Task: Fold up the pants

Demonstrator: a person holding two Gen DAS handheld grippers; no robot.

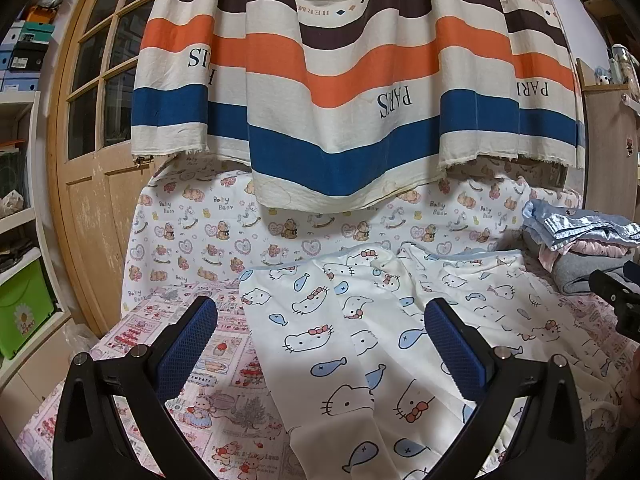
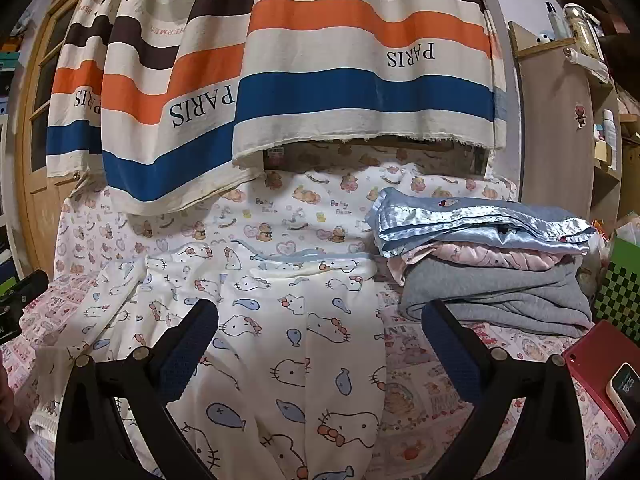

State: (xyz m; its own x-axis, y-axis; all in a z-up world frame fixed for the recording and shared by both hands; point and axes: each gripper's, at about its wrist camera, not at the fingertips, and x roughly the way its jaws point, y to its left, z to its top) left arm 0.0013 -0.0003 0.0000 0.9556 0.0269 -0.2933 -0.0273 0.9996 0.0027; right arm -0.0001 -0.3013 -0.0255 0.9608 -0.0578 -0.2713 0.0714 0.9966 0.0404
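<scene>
the left gripper (image 1: pixel 320 344) hangs with its blue-padded fingers (image 1: pixel 188 344) spread wide and nothing between them, and the right gripper (image 2: pixel 320 344) is just as wide and just as empty. under both lie the pants (image 1: pixel 352 344), white with cat faces and blue fish, spread over the patterned bedsheet (image 1: pixel 208 364) with the blue-trimmed waistband toward the far side and the legs running back toward the cameras; the cloth is rumpled near the waist. this looks like the very start of folding, with no fold made yet. the next move likely calls for each gripper to drop to an edge of one leg and pinch a single layer so it can be laid over the other. beside the pants sits a stack of folded clothes (image 2: pixel 492 264). the striped curtain (image 1: pixel 340 72) reads "paris", the far sheet "baby bear", and a phone (image 2: pixel 622 394) on a red case shows what seems to be 18:25.
</scene>
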